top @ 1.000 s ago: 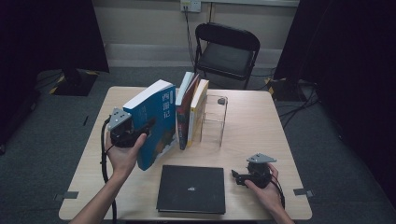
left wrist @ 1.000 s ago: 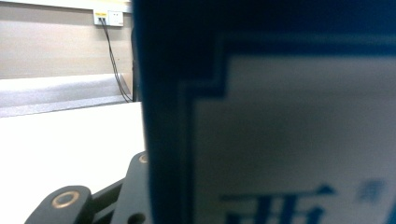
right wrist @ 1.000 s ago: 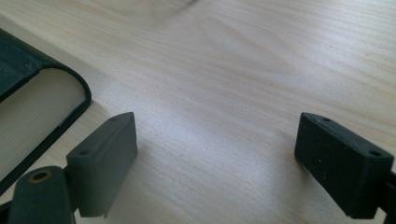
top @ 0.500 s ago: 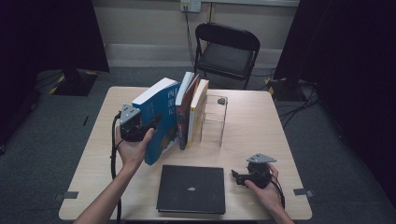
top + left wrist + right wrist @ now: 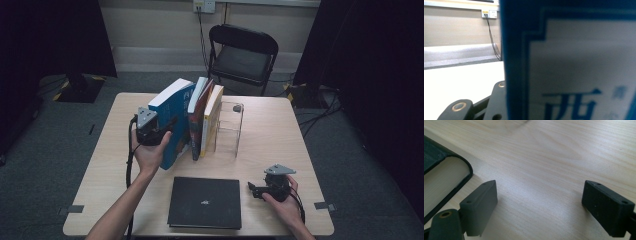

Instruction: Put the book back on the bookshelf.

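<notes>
Two black jaws of the left gripper (image 5: 165,131) are clamped on a thick blue-covered book (image 5: 172,122) – the left gripper view brings up its spine and blue printed characters (image 5: 574,105), blurred. From the high view, that book stands tilted on the pale wooden table (image 5: 270,135), leaning against upright books (image 5: 205,120) beside a clear acrylic stand (image 5: 230,127). Right gripper (image 5: 539,200) – jaws wide apart, nothing between, over bare tabletop beside a flat black hardcover book (image 5: 441,177).

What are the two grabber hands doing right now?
Left gripper: shut on the thick blue book.
Right gripper: open, holding nothing, beside the flat black book.
</notes>
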